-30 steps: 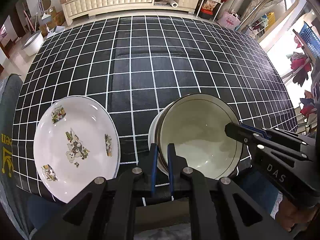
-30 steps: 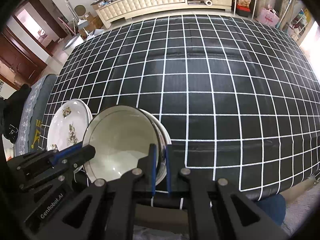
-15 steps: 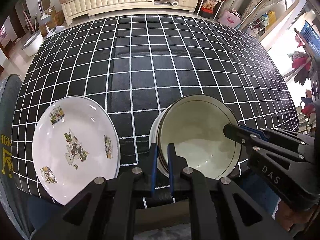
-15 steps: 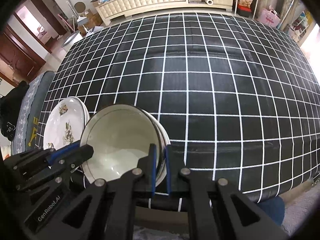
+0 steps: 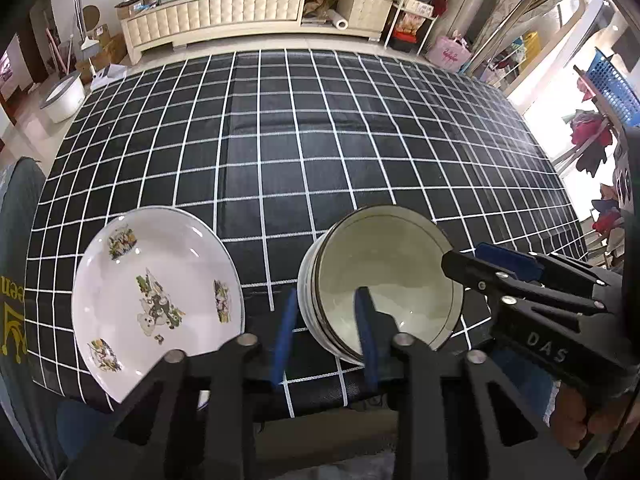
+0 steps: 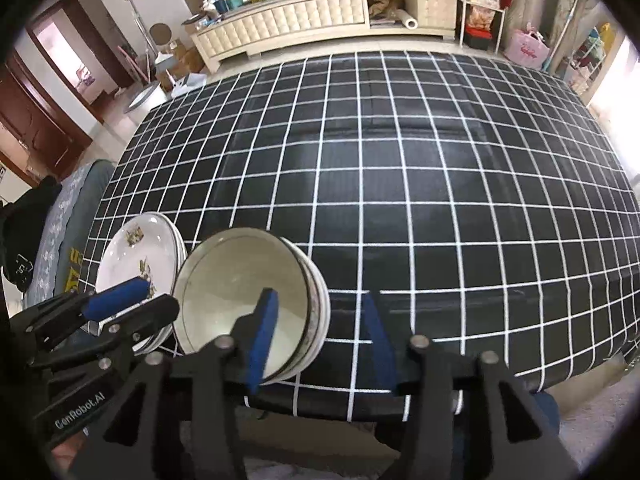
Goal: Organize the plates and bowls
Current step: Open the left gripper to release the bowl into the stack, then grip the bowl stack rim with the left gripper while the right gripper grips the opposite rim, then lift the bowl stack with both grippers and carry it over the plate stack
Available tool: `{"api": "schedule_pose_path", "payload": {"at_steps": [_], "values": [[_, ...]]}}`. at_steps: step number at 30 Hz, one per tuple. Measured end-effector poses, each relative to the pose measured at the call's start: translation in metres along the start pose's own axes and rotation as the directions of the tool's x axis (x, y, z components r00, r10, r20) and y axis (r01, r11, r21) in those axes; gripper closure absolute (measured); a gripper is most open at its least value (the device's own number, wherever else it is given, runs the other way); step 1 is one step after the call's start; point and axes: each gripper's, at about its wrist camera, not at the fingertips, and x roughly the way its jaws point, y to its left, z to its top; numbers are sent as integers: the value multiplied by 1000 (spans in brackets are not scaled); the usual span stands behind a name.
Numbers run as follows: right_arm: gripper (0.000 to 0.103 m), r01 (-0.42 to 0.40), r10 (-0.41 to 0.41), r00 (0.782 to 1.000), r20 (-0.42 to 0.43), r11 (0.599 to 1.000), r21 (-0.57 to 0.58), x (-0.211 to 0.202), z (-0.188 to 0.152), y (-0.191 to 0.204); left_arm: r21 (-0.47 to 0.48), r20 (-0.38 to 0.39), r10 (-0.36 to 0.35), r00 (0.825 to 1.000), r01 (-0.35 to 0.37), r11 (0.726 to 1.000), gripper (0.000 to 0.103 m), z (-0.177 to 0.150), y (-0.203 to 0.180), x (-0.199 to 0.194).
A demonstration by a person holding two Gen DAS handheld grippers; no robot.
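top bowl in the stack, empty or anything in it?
Empty. The top bowl shows only a bare, pale glazed inside in both wrist views, nested on the bowls beneath. Nothing lies in it.

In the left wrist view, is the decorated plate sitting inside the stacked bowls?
No: the decorated plate lies on the checked tablecloth to the left of the stacked bowls, with a strip of cloth between them.

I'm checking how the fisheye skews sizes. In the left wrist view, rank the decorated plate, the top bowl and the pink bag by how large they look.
1. decorated plate and top bowl: look about alike, both near the camera, so I won't rank them.
2. pink bag: looks smallest, though it sits far back on the floor, so true size is unsure.
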Motion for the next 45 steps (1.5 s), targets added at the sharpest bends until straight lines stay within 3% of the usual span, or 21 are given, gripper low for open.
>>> {"api": "schedule_pose_path", "payload": {"at_steps": [4,6,9,14,28,45], "values": [[37,14,-15,1000,16,1000,10,-6,-1,-3,-3,20,-6,1000,6,1000,63,-1,5,-8],[31,30,-31,999,26,999,19,-6,-3,-4,-11,53,-13,999,14,1000,55,-2,9,-15],[29,38,-39,999,22,999,40,-2,-5,-7,-1,85,-46,995,46,999,44,-3,13,-21],[27,35,-34,999,-12,997,68,12,-9,-8,3,71,-81,994,81,997,38,-5,18,-16],[26,-1,11,997,-80,992,126,42,-10,-12,-10,-77,-186,980,185,983,38,-2,20,31],[28,-60,92,985,-147,976,209,65,-13,-33,-9,-137,-210,968,211,978,38,1,17,66]]}}
